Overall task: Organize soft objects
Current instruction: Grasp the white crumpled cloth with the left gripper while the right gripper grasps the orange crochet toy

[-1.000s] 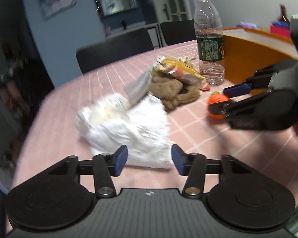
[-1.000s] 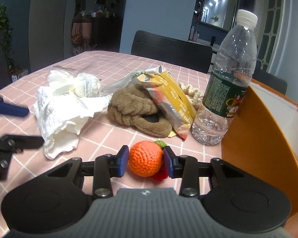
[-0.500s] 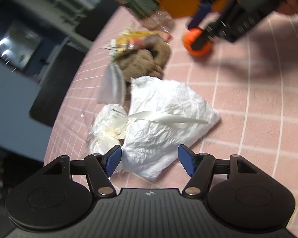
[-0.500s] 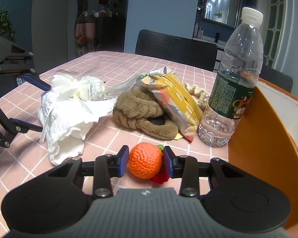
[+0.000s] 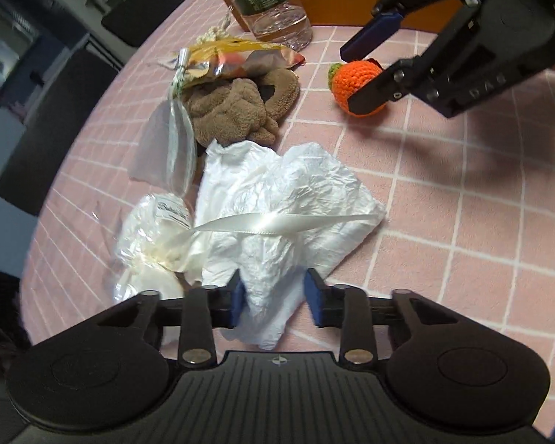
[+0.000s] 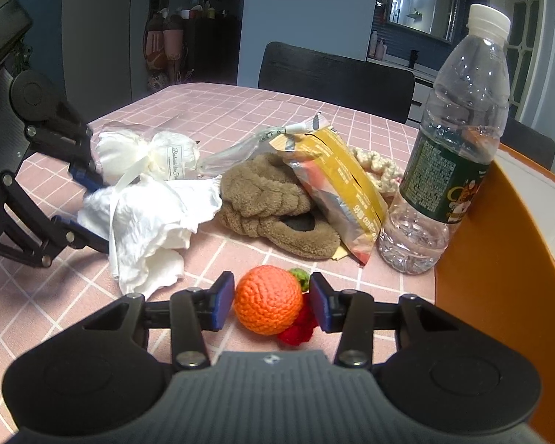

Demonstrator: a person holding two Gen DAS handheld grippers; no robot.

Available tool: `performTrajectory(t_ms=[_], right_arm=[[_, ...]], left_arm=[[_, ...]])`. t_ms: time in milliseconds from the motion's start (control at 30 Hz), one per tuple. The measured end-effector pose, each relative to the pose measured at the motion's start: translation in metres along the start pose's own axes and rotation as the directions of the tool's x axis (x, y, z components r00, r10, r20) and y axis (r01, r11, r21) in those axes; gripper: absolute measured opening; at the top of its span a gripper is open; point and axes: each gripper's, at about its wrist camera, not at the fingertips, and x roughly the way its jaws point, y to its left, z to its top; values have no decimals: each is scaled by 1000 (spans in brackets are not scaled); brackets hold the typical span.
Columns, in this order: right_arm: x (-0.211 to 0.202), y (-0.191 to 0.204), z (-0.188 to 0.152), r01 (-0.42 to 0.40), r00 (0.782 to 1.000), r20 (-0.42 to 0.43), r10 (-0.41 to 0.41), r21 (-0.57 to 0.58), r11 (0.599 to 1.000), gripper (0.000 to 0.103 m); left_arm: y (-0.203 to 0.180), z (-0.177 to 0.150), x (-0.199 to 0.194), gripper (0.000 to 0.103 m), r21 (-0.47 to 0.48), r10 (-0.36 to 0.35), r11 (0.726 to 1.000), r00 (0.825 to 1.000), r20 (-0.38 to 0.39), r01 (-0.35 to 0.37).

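right wrist view, orange bin (image 6: pixel 473 244) inside unseen, right hand-held gripper (image 6: pixel 272 301) opening around crochet orange (image 6: pixel 266 303)

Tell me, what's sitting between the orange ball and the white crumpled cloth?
Nothing: only bare pink checked tablecloth lies between the orange ball and the white crumpled cloth, seen best in the left wrist view.

- the right tool (image 6: pixel 272 305) has its jaws opening around the orange crochet ball (image 6: pixel 268 304), with a thin gap at each pad.
- behind the ball on the pink checked surface (image 6: pixel 37 303) lies a brown plush slipper (image 6: pixel 273 207), with a yellow snack bag (image 6: pixel 338 185) leaning on it.
- right of the ball stand a water bottle (image 6: pixel 451 155) and an orange bin (image 6: pixel 499 259).
- left of the ball, crumpled white cloth (image 6: pixel 148 218) sits between the left tool's (image 6: pixel 83 203) closing jaws.
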Motion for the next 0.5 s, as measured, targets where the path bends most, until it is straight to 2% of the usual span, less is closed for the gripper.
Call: performTrajectory(t_ms=[167, 267, 367, 500], right_arm=[[0, -1, -1, -2, 1000, -2, 2, -2, 1000, 45], [0, -2, -2, -8, 1000, -3, 8, -2, 1000, 40], [-2, -4, -2, -19, 1000, -2, 19, 1, 1000, 39], [-8, -8, -2, -24, 1000, 3, 24, 12, 1000, 39]], left_arm=[[-1, 1, -2, 24, -29, -7, 1000, 1000, -12, 6], [-3, 3, -3, 20, -62, 8, 998, 1000, -19, -10], [-1, 3, -8, 16, -152, 14, 988, 1000, -15, -16], [4, 3, -29, 14, -285, -7, 958, 999, 53, 22]])
